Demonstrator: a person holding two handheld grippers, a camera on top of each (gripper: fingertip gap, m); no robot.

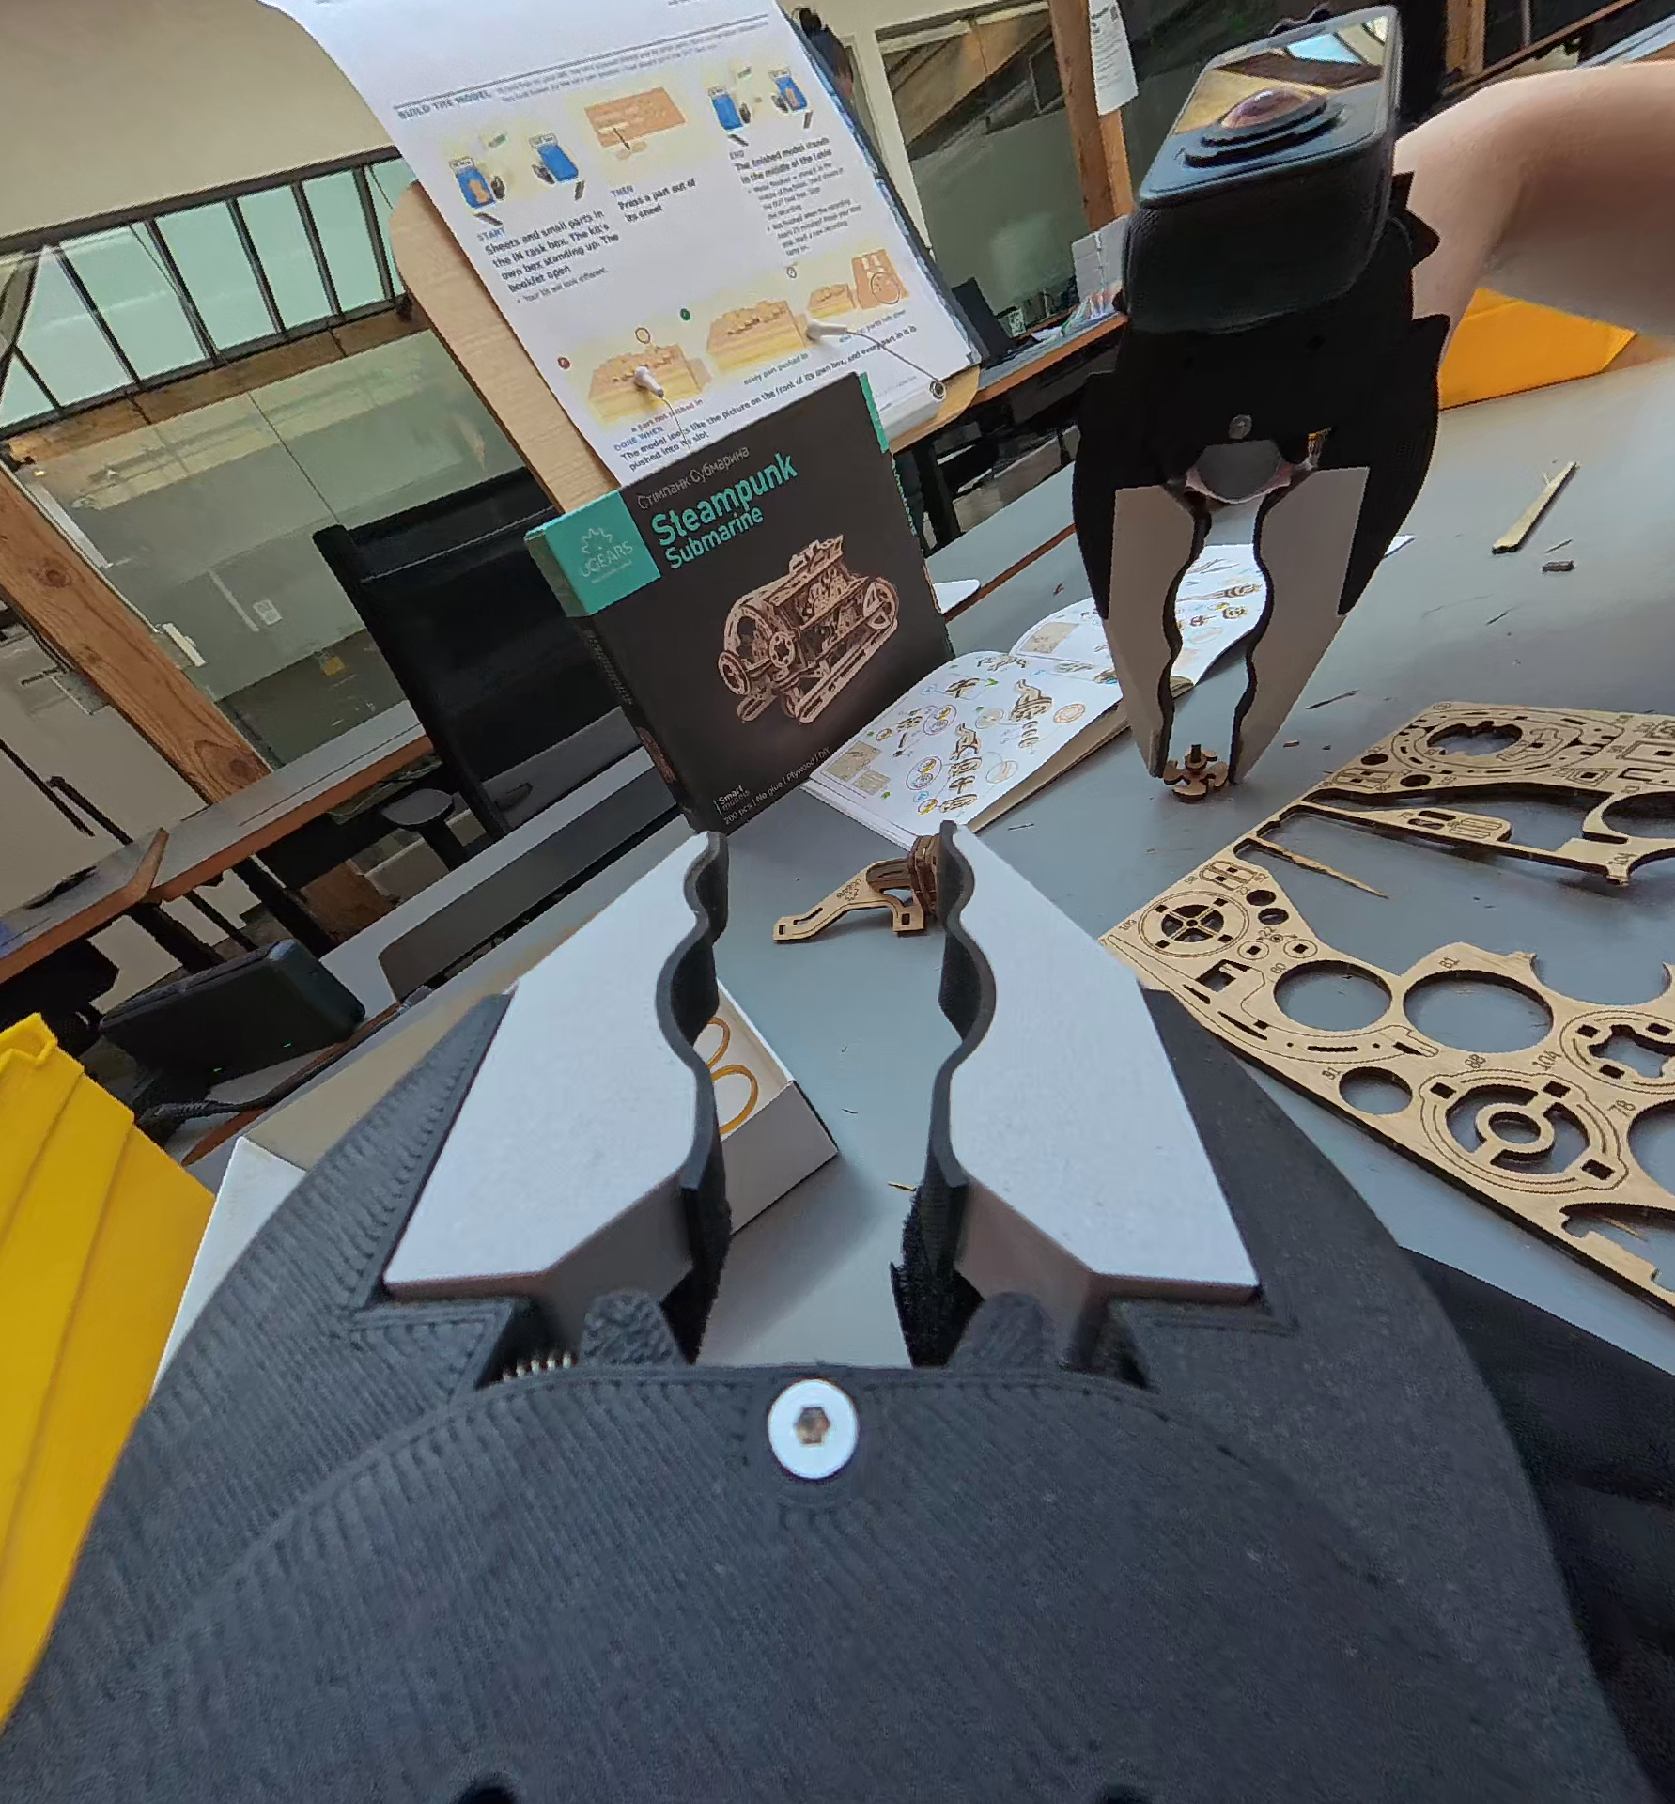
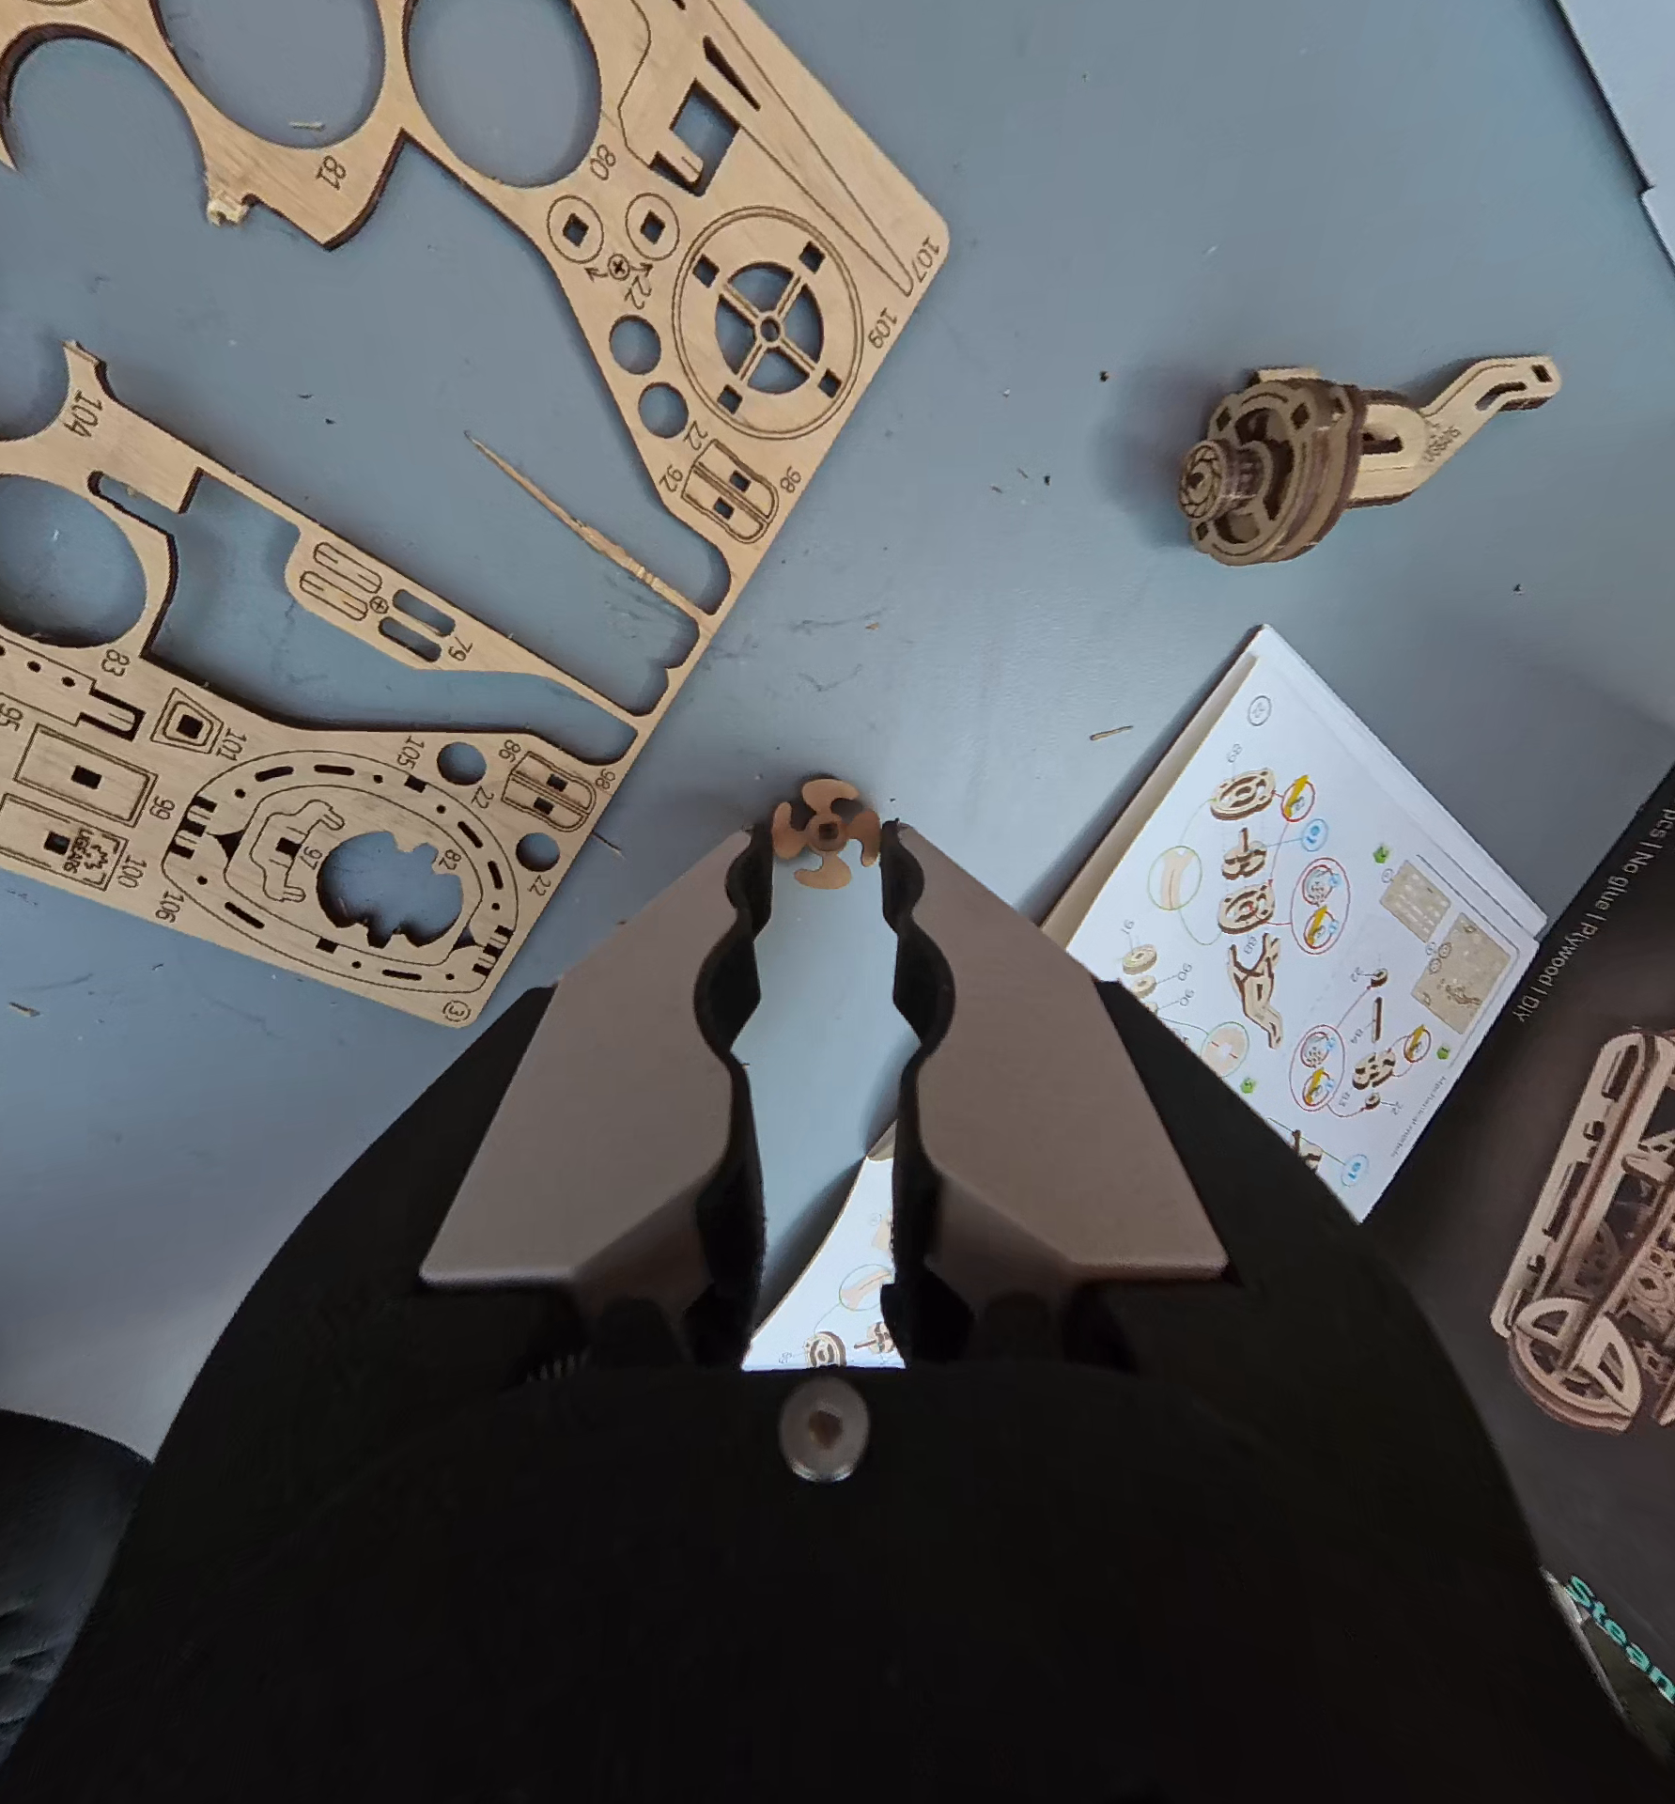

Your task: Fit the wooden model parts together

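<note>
Propeller part point(image 2: 825, 832): one, on the desk point(image 2: 1009, 605) between the tips of the right gripper point(image 2: 821, 847); jaws nearly closed on its rim, contact unclear.
Handling: thin, light, brittle plywood; best held by the blade edges.
Sub-assembly point(image 1: 872, 893): one, just beyond the left gripper point(image 1: 838, 859), jaws released, empty.
Part sheets point(image 2: 257, 703): two.
</note>
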